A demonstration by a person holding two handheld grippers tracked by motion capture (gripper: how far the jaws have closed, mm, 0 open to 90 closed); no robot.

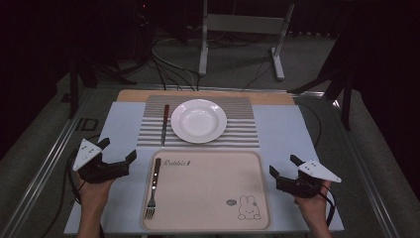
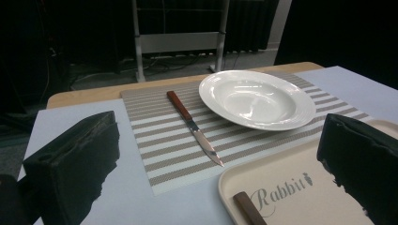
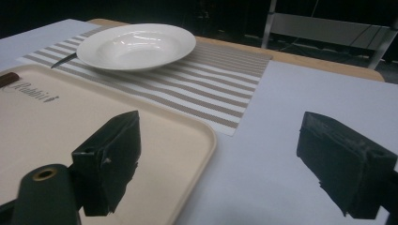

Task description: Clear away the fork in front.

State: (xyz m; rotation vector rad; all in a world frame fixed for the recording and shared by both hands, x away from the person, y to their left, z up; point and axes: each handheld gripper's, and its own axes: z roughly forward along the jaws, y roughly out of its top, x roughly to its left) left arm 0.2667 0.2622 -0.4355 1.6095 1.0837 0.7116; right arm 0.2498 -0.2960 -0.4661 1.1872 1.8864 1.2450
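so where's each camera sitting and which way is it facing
High view: above the person's side, looking forward and down at the tray, fork, plate and knife; both forearms and the left gripper and right gripper show.
Left gripper view: rides the left gripper, facing the knife and plate between its open fingers.
Right gripper view: rides the right gripper, low at the tray's right edge; open fingers.
Both gripper views share plate, striped placemat and tray.
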